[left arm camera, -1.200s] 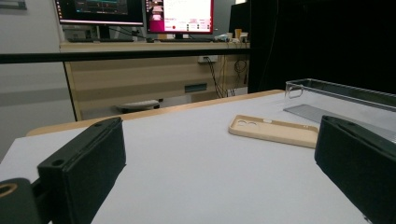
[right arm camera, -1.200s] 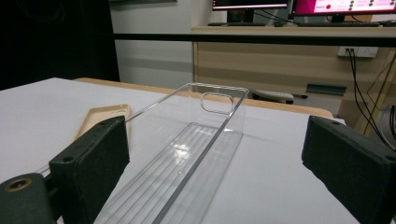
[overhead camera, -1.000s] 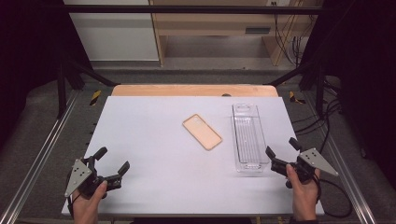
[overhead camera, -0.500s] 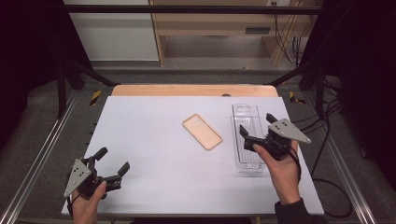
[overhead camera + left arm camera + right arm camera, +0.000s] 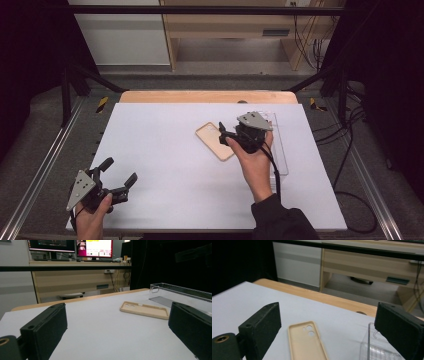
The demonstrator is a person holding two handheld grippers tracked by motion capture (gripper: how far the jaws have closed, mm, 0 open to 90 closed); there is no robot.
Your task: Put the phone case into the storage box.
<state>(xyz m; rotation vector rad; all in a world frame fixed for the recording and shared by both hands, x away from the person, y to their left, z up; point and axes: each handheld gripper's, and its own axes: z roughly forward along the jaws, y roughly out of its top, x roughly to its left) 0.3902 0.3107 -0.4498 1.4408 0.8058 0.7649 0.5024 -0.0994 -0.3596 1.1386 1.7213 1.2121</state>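
Beige phone case (image 5: 214, 140), a thin rounded rectangle with a low raised rim, lying open side up on the white table (image 5: 165, 170) right of centre; its matte inner face carries camera cut-outs at one end, seen in the right gripper view (image 5: 307, 345) as two round holes beside a smaller opening. In that view its near end is cut off by the bottom edge of the frame. In the left gripper view the case (image 5: 144, 310) lies flat, well beyond the jaws.

Just right of it lies a clear plastic tray (image 5: 280, 150), long and narrow, with upright transparent walls; what it holds cannot be made out, since the hand and gripper cover much of it from above. The right gripper view shows a corner of the tray (image 5: 377, 350) with a ribbed floor.

Right gripper (image 5: 234, 136), black, topped by a grey three-cornered plate, held above the case's right edge with jaws spread wide and nothing between them; contact with the case cannot be judged.

Left gripper (image 5: 118, 176), at the table's near left corner, well apart from the case, jaws likewise spread and empty.

A wooden strip (image 5: 207, 97) borders the table's far edge.
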